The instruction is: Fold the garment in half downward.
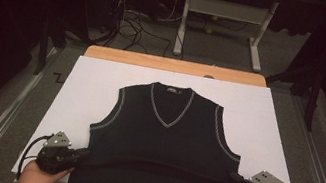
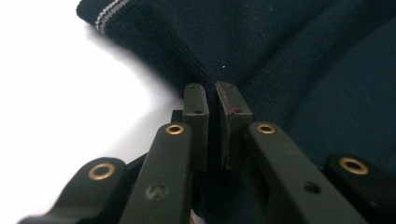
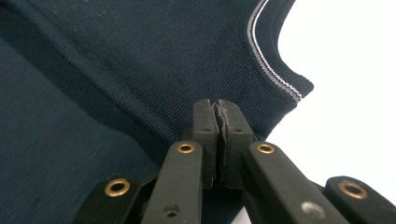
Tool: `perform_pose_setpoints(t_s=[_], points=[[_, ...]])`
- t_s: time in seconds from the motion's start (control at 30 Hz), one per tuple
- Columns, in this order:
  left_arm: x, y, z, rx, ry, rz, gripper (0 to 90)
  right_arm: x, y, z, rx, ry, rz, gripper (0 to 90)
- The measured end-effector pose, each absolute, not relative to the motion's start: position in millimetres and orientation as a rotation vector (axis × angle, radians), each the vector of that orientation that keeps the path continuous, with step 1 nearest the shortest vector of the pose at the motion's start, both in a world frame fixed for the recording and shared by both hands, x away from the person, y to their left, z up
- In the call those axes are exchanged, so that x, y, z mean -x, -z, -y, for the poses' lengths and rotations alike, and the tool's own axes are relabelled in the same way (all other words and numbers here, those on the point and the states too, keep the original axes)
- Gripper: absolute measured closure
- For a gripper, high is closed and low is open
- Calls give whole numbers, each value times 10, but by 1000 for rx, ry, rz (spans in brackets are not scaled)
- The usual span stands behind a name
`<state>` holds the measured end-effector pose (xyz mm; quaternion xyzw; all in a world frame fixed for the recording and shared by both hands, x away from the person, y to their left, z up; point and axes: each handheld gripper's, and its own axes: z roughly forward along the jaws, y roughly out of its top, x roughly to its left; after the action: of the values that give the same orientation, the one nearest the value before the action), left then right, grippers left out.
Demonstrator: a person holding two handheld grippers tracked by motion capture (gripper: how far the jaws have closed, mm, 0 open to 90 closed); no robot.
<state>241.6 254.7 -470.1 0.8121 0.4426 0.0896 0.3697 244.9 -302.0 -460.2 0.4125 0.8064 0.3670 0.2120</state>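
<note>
From above, a dark sleeveless sweater lies flat on the white sheet, neck at twelve o'clock, hem toward six. The left gripper bites its hem edge at eight o'clock, the right gripper at four, with the hem raised in a shallow arc between them. The left gripper view shows the pads clamped on ribbed knit, the striped armhole at eleven o'clock. The right gripper view shows the same pinch, its armhole trim at one o'clock.
</note>
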Motion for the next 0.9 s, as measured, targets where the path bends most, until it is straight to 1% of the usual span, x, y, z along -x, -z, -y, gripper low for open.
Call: perform_pose_setpoints(t_s=[0.23, 0.27, 0.3, 0.33, 0.37, 0.4, 0.43, 0.47, 0.5, 0.53, 0.57, 0.6, 0.63, 0.67, 0.7, 0.73, 0.77, 0.8, 0.83, 0.9], points=[[-2223, 4693, -2535, -2119, -230, -1097, 785, -2274, 4644, 3088, -1139, -1021, -2265, 864], [-2233, 4695, -2539, -2109, -228, -1105, 764, -2270, 4650, 3095, -1139, -1020, -2264, 847], [-2233, 4695, -2539, -2109, -228, -1105, 710, -2270, 4650, 3095, -1139, -1020, -2264, 847], [-2262, 4697, -2553, -2087, -213, -1126, 649, -2267, 4654, 3111, -1140, -1048, -2260, 762], [-2262, 4697, -2553, -2087, -213, -1126, 612, -2267, 4654, 3111, -1140, -1048, -2260, 762], [-2280, 4700, -2565, -2074, -211, -1130, 612, -2275, 4653, 3119, -1145, -1073, -2258, 732], [-2301, 4700, -2581, -2054, -216, -1138, 537, -2287, 4635, 3114, -1163, -1104, -2239, 680], [-2324, 4697, -2601, -2028, -219, -1145, 506, -2296, 4626, 3105, -1153, -1109, -2231, 640], [-2347, 4690, -2621, -2004, -229, -1148, 506, -2296, 4626, 3105, -1153, -1109, -2231, 640], [-2371, 4682, -2633, -1979, -247, -1149, 483, -2309, 4620, 3094, -1147, -1114, -2219, 626], [-2442, 4663, -2635, -1955, -295, -1151, 437, -2357, 4606, 3082, -1152, -1119, -2196, 581], [-2442, 4663, -2635, -1955, -295, -1151, 415, -2357, 4606, 3082, -1152, -1119, -2196, 581], [-2550, 4647, -2608, -1939, -342, -1163, 388, -2442, 4598, 3081, -1167, -1104, -2157, 521], [-2612, 4640, -2590, -1929, -353, -1165, 365, -2502, 4597, 3086, -1183, -1105, -2137, 501], [-2612, 4640, -2590, -1929, -353, -1165, 338, -2502, 4597, 3086, -1183, -1105, -2137, 501], [-2673, 4634, -2568, -1923, -356, -1167, 311, -2639, 4596, 3099, -1218, -1098, -2111, 460], [-2730, 4629, -2545, -1923, -359, -1160, 311, -2639, 4596, 3099, -1218, -1098, -2111, 460], [-2791, 4623, -2522, -1923, -372, -1150, 306, -2771, 4595, 3108, -1235, -1085, -2088, 433], [-2853, 4617, -2497, -1922, -379, -1143, 306, -2771, 4595, 3108, -1235, -1085, -2088, 433], [-2988, 4608, -2443, -1937, -373, -1142, 273, -2910, 4601, 3103, -1253, -1074, -2079, 404]])
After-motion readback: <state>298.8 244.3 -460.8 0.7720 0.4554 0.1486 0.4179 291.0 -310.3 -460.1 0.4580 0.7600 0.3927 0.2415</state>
